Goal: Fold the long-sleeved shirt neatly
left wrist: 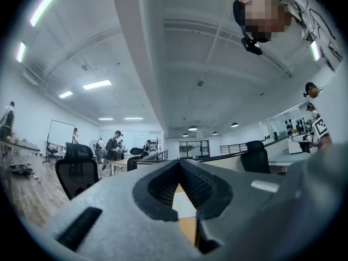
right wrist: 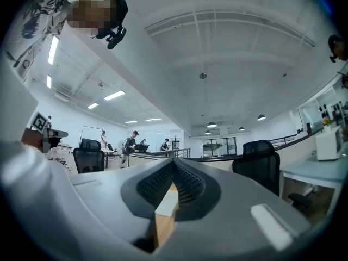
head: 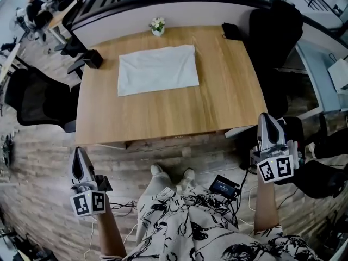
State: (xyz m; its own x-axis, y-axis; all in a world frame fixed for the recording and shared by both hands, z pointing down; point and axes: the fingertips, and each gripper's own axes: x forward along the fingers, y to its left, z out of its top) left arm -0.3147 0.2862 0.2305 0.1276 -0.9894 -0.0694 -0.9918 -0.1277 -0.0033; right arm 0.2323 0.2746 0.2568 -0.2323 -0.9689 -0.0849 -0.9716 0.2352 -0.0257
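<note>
Folded shirt (head: 157, 69), long axis left-right (perhaps tilted)

**Around the Table**

We see a wooden table (head: 163, 113) in the middle of the head view. A small pot of white flowers (head: 157, 25) stands at its top edge, a flat black thing (head: 232, 31) lies near its upper right corner, and a black box (head: 93, 58) sits at its upper left corner. One black office chair (head: 33, 98) stands at the frame's left, another (head: 275, 23) at the upper right. Lower down, a small screen device (head: 224, 186) lies on the plank floor (head: 38, 173).
</note>
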